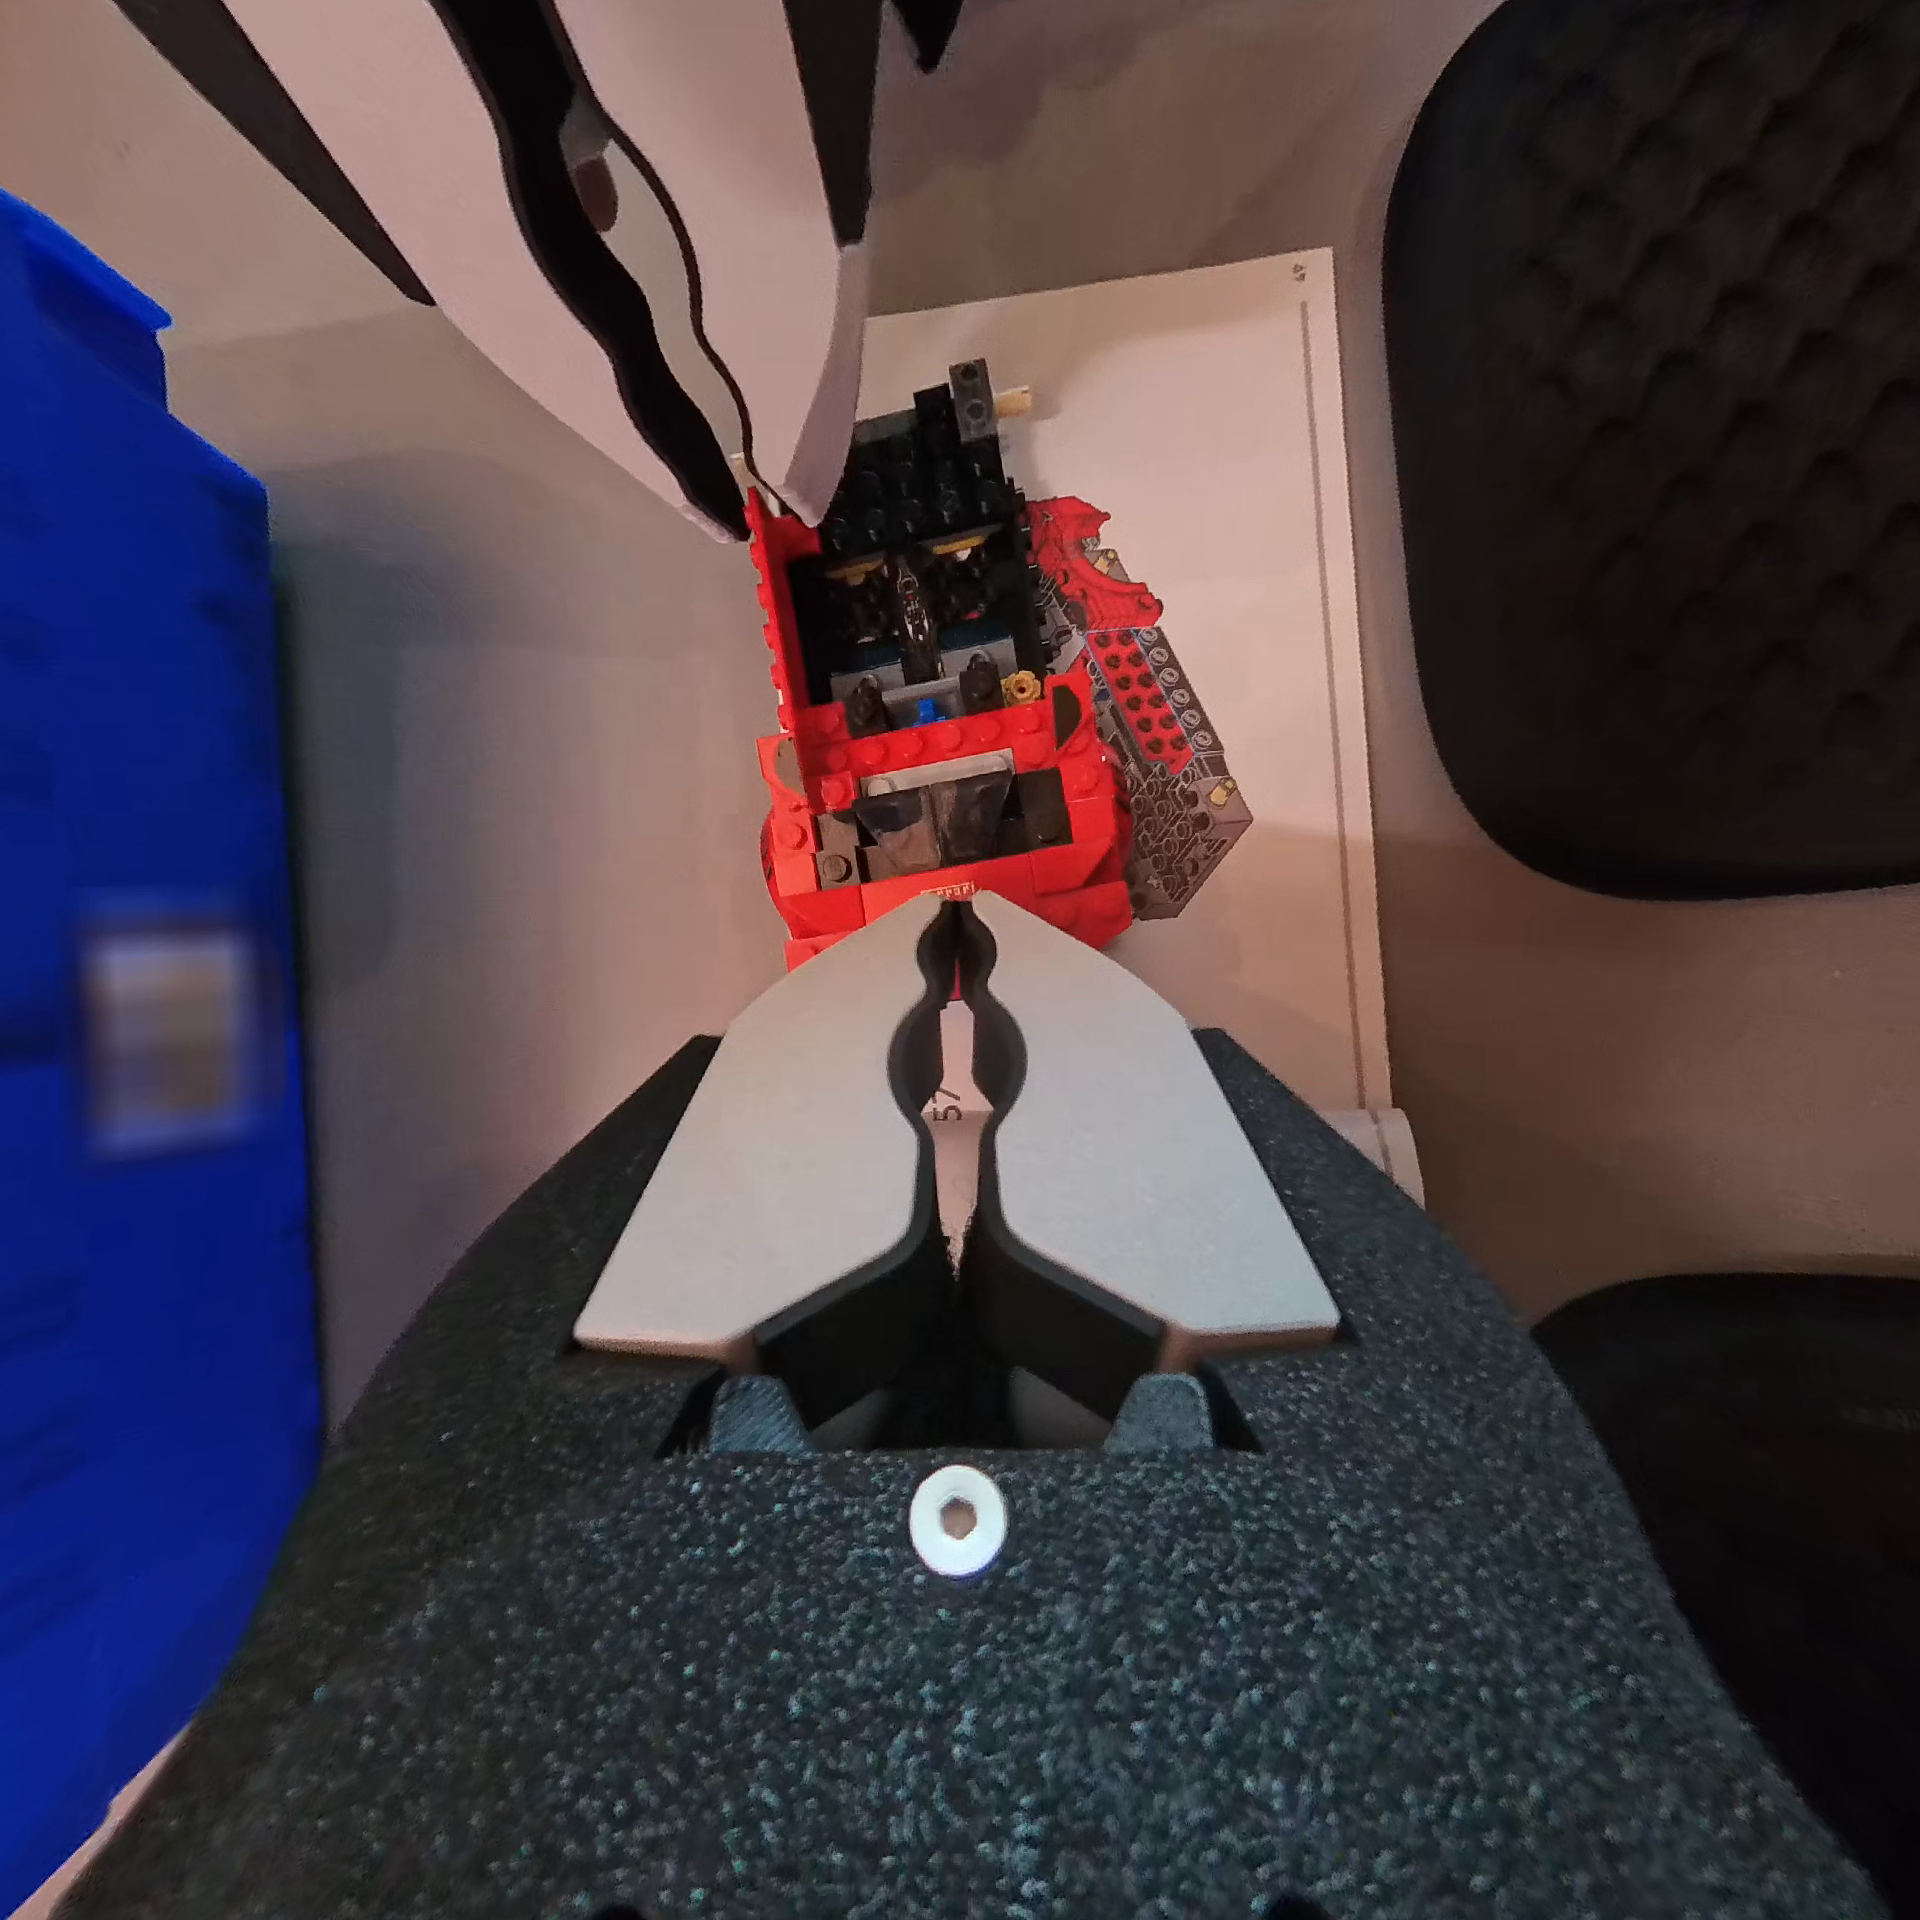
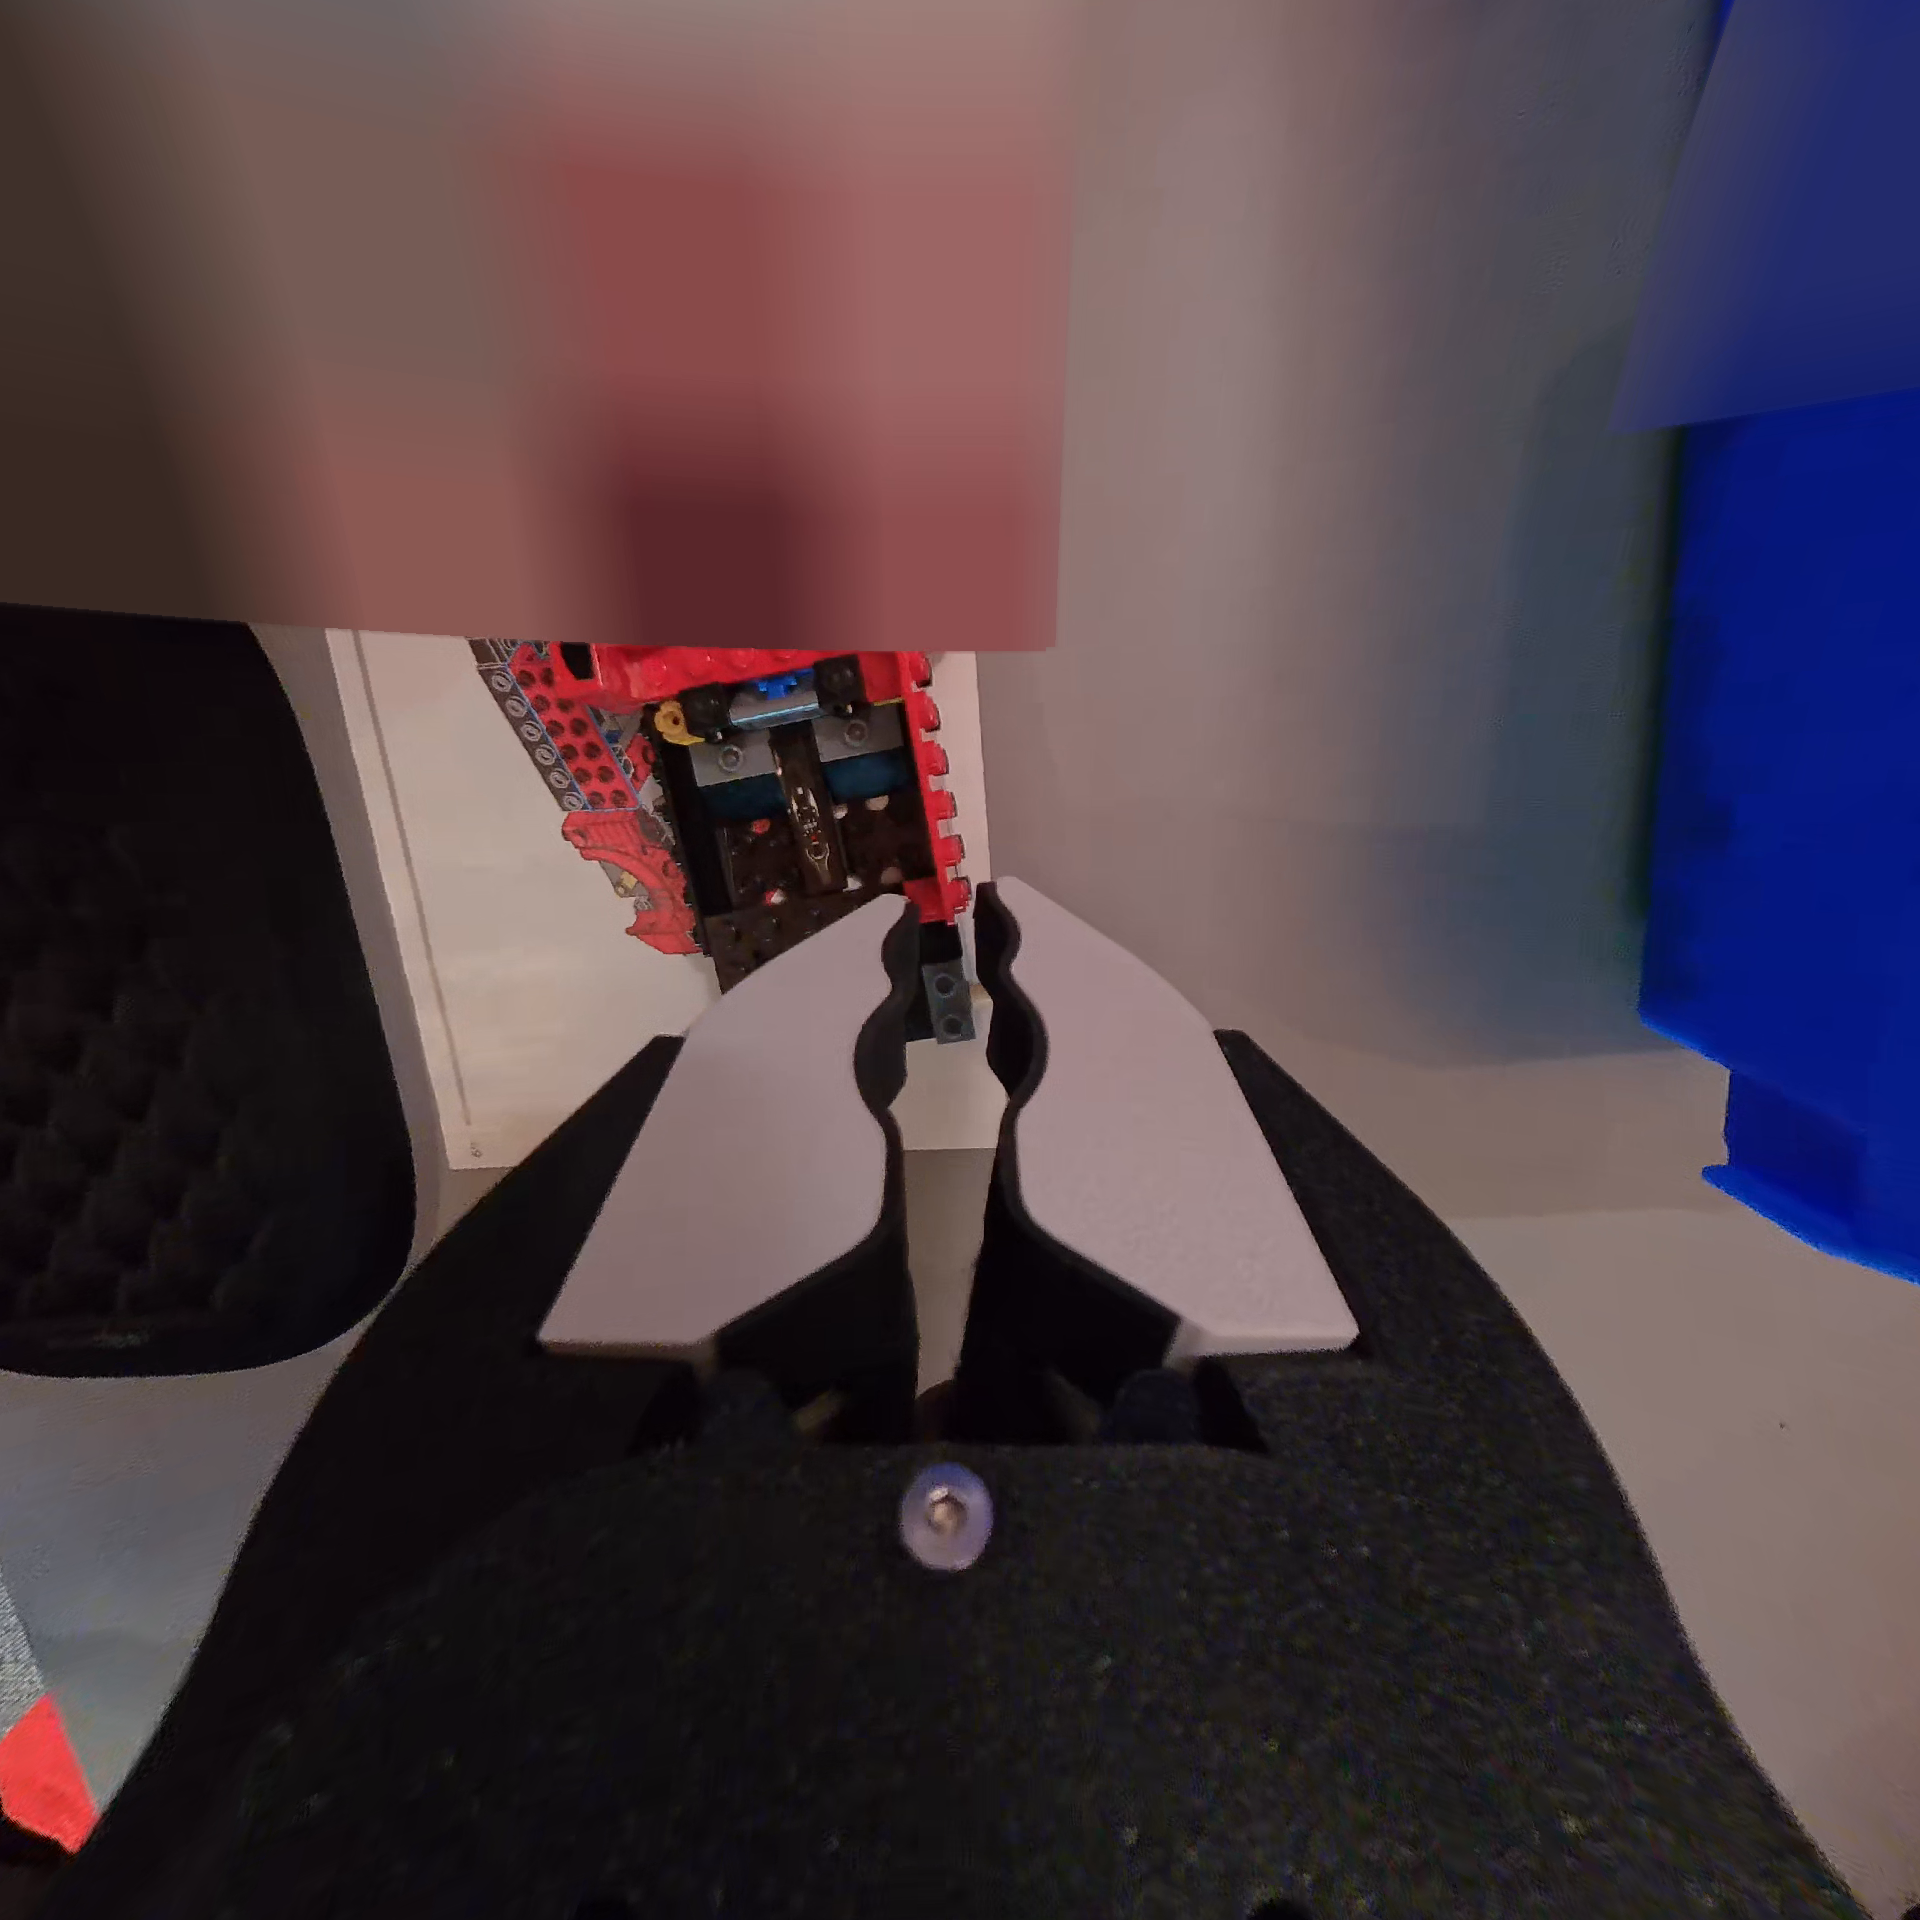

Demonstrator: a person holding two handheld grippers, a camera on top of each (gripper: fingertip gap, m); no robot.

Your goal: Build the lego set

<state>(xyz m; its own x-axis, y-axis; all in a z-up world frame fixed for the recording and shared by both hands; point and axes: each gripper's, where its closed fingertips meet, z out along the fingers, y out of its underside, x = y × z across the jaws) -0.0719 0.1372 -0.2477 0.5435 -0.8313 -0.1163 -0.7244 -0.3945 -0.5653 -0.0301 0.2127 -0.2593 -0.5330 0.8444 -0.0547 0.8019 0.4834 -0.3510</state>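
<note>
My left tool [image 1: 958, 914] is pinched nearly closed at the red car's [image 1: 935, 686] nose; right tool [image 2: 943, 914] straddles its red side wall, not clamped; bricks pop off easily, so I'd grip low on the chassis.

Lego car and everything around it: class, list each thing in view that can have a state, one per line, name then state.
Lego car: partly built, top open, resting on the instruction sheet.
Instruction sheet: lying flat under the car.
Left gripper: shut, tips at the car's red end.
Right gripper: slightly open, tips astride the car's red side wall.
Blue bin: contents hidden.
</note>
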